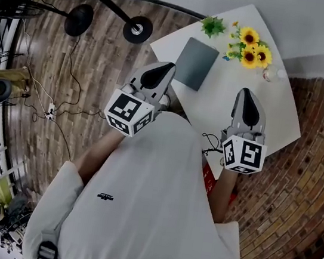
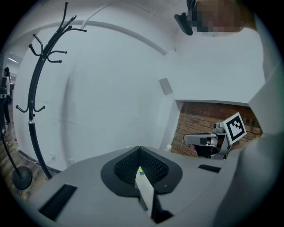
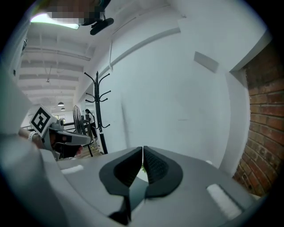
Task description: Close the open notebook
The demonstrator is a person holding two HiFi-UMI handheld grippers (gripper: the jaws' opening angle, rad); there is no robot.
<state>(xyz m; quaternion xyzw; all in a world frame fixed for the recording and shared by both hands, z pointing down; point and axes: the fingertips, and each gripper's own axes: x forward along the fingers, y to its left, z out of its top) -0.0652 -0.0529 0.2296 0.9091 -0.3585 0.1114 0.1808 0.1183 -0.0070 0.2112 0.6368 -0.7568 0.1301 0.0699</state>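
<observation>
Yellow sunflowers [image 1: 251,47] and a green plant [image 1: 213,26] stand near the far edge of the white desk [image 1: 217,98]. A black coat rack [image 2: 32,111] stands by the wall. Cables [image 1: 50,109] lie on the wood floor.

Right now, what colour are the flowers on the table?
The flowers are yellow; the head view shows them best.

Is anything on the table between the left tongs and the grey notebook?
Nothing visible: bare white table lies between the left tongs and the flat grey notebook; the yellow sunflowers stand off to its right.
</observation>
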